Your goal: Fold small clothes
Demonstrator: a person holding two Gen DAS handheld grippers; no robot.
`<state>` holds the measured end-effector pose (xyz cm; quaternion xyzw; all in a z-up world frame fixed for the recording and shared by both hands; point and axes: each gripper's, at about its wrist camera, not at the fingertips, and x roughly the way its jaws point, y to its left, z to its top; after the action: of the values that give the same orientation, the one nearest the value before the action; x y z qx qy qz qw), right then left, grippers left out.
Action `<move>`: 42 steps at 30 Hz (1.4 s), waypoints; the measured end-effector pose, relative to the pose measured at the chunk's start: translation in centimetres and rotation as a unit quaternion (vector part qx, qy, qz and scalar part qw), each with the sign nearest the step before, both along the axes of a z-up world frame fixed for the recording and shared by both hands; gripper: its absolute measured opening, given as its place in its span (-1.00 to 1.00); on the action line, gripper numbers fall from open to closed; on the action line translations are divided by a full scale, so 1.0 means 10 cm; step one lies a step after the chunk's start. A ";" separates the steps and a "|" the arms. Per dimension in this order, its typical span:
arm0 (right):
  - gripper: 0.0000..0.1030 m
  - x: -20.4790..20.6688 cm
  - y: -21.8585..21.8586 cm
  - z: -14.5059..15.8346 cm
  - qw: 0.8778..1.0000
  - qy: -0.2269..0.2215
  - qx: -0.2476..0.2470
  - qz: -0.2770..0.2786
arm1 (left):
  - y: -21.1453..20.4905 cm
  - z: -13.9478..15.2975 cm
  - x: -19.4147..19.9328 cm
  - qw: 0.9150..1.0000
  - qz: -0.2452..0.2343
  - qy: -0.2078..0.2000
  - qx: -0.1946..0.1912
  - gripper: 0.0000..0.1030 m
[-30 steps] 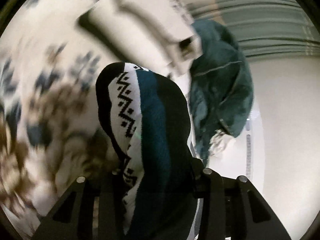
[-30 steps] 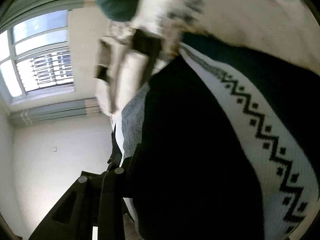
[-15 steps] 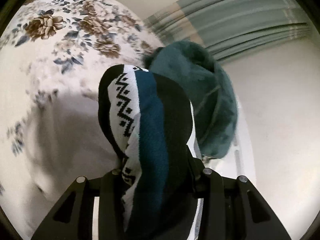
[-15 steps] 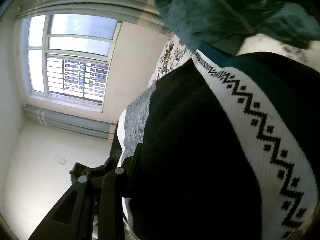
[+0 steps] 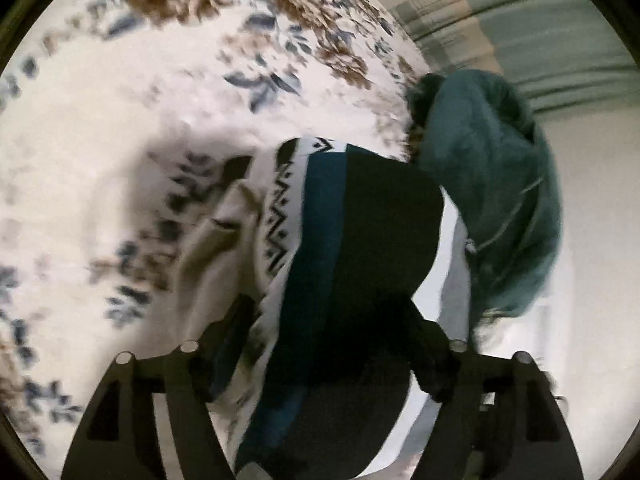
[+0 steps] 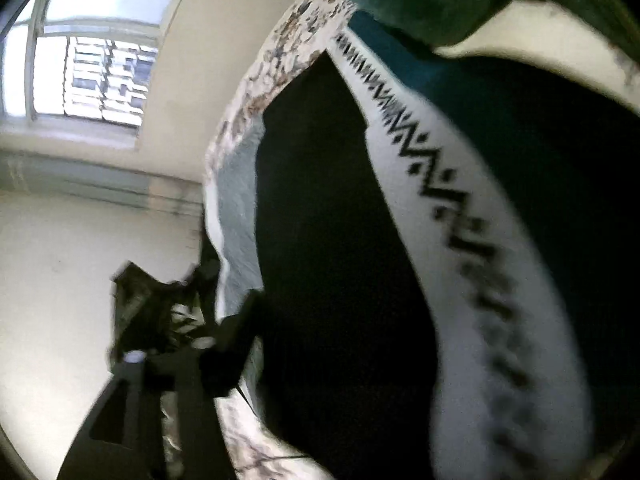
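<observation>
Knitted fabric, banded in black, teal and white with a black zigzag, is being draped between the fingers of the left gripper, whose two fingers are being kept spread wide apart with the cloth lying loosely between them rather than being pinched. The garment is being shown above a floral bedspread (cream, with brown and blue flowers, blurred by motion). Just beside the knit, on its right, a teal fleece garment is being seen bunched at the edge of the bed, with a striped curtain behind it.

In the right wrist view the same knit is being pressed close against the lens, hiding most of the right gripper; only one dark finger is being shown, so its grip cannot be told. A barred window is being shown at upper left.
</observation>
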<state>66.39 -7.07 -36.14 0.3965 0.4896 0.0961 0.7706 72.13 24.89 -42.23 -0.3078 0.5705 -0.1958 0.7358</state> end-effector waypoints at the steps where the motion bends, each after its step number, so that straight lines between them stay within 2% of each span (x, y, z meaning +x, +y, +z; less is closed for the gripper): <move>1: 0.42 -0.07 -0.03 0.08 1.000 0.004 -0.030 -0.003 | 0.01 0.03 -0.03 1.000 0.004 -0.006 0.017 0.38; 3: 0.46 -0.18 -0.09 0.21 0.996 0.013 -0.088 -0.010 | -0.05 0.21 -0.19 0.996 0.008 -0.029 0.087 0.52; 5: 0.49 -0.31 -0.13 0.34 0.987 0.026 -0.156 -0.015 | -0.14 0.35 -0.36 0.986 0.012 -0.051 0.159 0.54; 6: 0.58 -0.35 -0.14 0.39 0.982 0.034 -0.186 -0.015 | -0.19 0.40 -0.43 0.979 0.012 -0.062 0.193 0.55; 7: 0.91 -0.40 -0.14 0.42 0.973 0.044 -0.225 -0.016 | -0.22 0.42 -0.49 0.973 0.014 -0.070 0.219 0.63; 8: 1.00 -0.44 -0.12 0.50 0.957 0.054 -0.284 -0.020 | -0.30 0.52 -0.63 0.963 0.019 -0.080 0.257 0.74; 9: 1.00 -0.57 -0.15 0.51 0.946 0.054 -0.319 -0.022 | -0.35 0.58 -0.74 0.957 0.022 -0.090 0.273 0.86; 10: 1.00 -0.63 -0.14 0.59 0.934 0.050 -0.353 -0.021 | -0.36 0.61 -0.81 0.954 0.026 -0.096 0.283 0.88; 11: 1.00 -0.67 -0.09 0.68 0.916 0.044 -0.397 -0.017 | -0.41 0.70 -0.95 0.948 0.034 -0.105 0.299 0.88; 13: 1.00 -0.74 -0.03 0.89 0.897 0.029 -0.442 -0.009 | -0.49 0.87 -1.21 0.940 0.043 -0.117 0.318 0.88; 14: 1.00 -0.80 -0.03 0.99 0.891 0.023 -0.454 -0.005 | -0.55 0.94 -1.31 0.936 0.046 -0.120 0.327 0.88; 17: 1.00 -0.92 -0.05 1.33 0.888 0.006 -0.461 0.001 | -0.66 1.19 -1.62 0.931 0.054 -0.128 0.338 0.88; 20: 1.00 -1.21 0.00 1.77 0.886 -0.013 -0.464 0.004 | -0.76 1.53 -1.97 0.925 0.062 -0.145 0.345 0.88; 29: 1.00 -2.48 0.10 3.23 0.885 -0.066 -0.461 0.009 | -0.93 2.61 -3.01 0.913 0.077 -0.191 0.353 0.88; 34: 1.00 -3.20 0.17 4.06 0.875 -0.120 -0.469 0.004 | -0.94 3.21 -3.57 0.906 0.103 -0.218 0.348 0.88; 37: 1.00 -3.60 0.22 4.46 0.868 -0.150 -0.473 0.006 | -0.95 3.50 -3.86 0.903 0.115 -0.234 0.342 0.88; 42: 1.00 -4.24 0.29 5.00 0.860 -0.186 -0.476 0.006 | -1.00 3.80 -4.25 0.898 0.121 -0.259 0.334 0.88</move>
<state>24.03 -4.17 13.88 -0.0464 0.3260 -0.0719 0.9415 29.60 14.85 -4.24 -0.0493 0.3503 0.0244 0.9350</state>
